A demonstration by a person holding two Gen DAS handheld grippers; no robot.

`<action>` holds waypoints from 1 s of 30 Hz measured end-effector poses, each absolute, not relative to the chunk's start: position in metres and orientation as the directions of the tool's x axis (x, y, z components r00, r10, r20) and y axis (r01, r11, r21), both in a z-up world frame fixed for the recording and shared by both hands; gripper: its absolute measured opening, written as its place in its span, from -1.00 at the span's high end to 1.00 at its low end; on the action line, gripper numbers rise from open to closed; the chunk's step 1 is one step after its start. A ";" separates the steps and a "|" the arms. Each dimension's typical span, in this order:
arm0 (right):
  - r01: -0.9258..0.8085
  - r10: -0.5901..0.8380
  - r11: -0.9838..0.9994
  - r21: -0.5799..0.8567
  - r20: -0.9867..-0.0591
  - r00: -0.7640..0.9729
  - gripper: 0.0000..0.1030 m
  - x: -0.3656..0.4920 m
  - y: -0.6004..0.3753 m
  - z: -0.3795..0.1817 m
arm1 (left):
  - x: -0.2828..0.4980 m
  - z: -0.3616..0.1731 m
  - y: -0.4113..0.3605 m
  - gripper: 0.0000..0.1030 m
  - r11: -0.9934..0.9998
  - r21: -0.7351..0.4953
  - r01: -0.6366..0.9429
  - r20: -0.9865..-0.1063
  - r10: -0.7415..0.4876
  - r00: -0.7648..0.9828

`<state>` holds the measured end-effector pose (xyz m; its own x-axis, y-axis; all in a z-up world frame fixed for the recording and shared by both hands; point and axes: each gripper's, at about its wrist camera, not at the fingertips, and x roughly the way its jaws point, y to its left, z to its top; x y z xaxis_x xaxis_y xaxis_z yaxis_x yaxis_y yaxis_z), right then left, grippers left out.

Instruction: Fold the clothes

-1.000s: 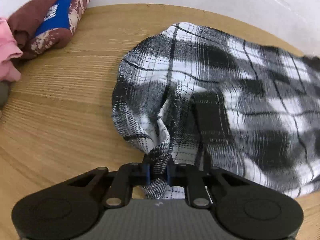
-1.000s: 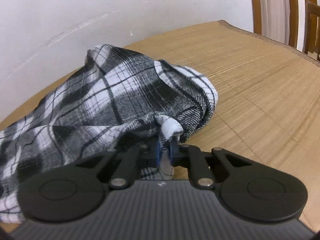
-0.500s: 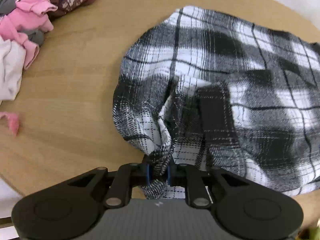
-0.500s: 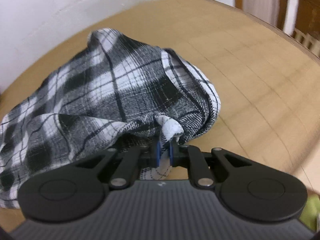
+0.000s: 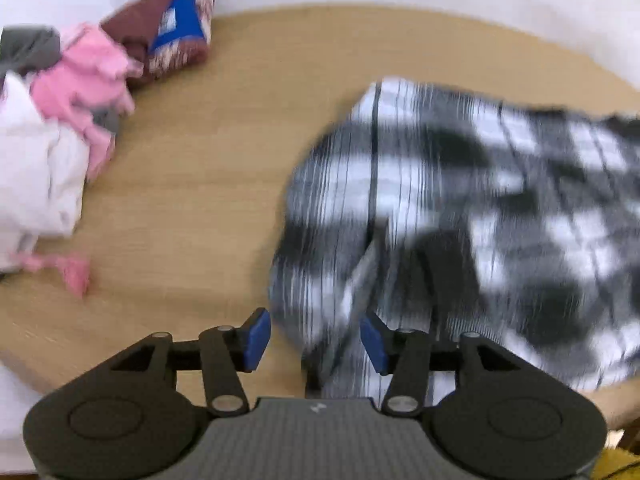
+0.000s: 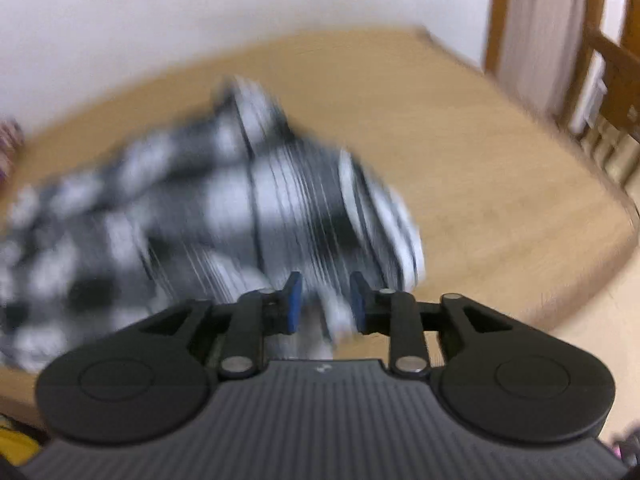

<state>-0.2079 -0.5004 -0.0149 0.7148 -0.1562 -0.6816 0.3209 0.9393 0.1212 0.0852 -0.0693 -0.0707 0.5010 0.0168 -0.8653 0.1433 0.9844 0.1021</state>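
Observation:
A black-and-white plaid garment [image 5: 460, 208] lies bunched on the round wooden table [image 5: 224, 160], blurred by motion. My left gripper [image 5: 314, 340] hangs over its near edge with jaws opening; a fold of plaid cloth lies loose between the blue pads [image 5: 256, 336], which do not press on it. In the right wrist view the same plaid garment [image 6: 224, 216] spreads left of centre. My right gripper [image 6: 324, 304] is over its near right corner, jaws opening, with a bit of cloth between the pads [image 6: 294, 300] but not pinched.
A heap of clothes sits at the table's left: a pink piece [image 5: 92, 92], a white one [image 5: 36, 184], a maroon and blue folded one [image 5: 168, 40]. A white wall backs the table. Wooden chair parts [image 6: 608, 64] stand at the right.
Both grippers were shut on bunched plaid cloth; now both have opened and released it. Both have pulled back and risen, so more table and the clothes heap show.

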 end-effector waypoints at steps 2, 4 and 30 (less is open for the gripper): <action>0.247 -0.114 0.960 0.133 -0.621 0.776 -0.35 -0.174 -0.516 -0.001 | 0.118 -0.064 -0.082 -0.43 0.980 0.108 0.170 -0.850 0.002 0.527; 0.171 -0.057 0.974 0.147 -0.575 0.816 -0.43 -0.132 -0.534 0.007 | 0.154 -0.062 -0.095 -0.44 0.976 0.098 0.194 -0.840 -0.023 0.542; -0.186 0.441 0.888 0.421 -0.665 0.602 0.68 0.157 -0.572 -0.055 | 0.312 -0.097 -0.167 0.76 0.938 -0.107 0.331 -0.845 -0.261 0.466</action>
<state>0.1571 -0.5721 -0.0553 0.6022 0.4413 -0.6653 -0.1857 0.8879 0.4209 0.3124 -0.1670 -0.0971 0.4665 -0.2608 -0.8452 0.3310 0.9376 -0.1067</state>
